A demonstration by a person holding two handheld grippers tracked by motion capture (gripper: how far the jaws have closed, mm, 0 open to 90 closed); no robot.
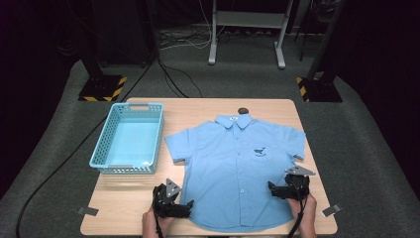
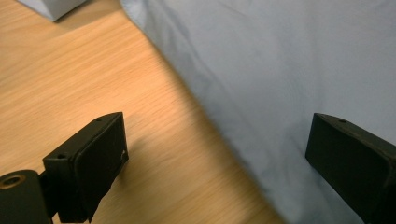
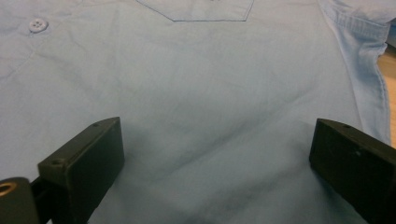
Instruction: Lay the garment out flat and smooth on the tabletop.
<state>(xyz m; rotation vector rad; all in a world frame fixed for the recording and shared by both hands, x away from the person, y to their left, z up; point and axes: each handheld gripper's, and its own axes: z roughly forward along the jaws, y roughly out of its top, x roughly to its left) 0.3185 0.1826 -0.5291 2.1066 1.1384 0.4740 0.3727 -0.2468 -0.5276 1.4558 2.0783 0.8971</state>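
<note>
A light blue short-sleeved shirt [image 1: 236, 166] lies flat and face up on the wooden table [image 1: 129, 198], collar at the far side, a small whale print on its chest. My left gripper [image 1: 187, 205] is open at the shirt's lower left side; in the left gripper view its jaws straddle the shirt's edge [image 2: 243, 154], one over bare wood, one over cloth. My right gripper [image 1: 273, 190] is open over the shirt's lower right part, and the right gripper view has blue cloth [image 3: 210, 116] between its wide jaws. Neither grips anything.
An empty light blue plastic basket [image 1: 130, 139] stands at the table's left. A small dark object [image 1: 243, 110] sits beyond the collar. Tape marks [image 1: 88, 211] lie near the front corners. Stands and cables are on the floor beyond the table.
</note>
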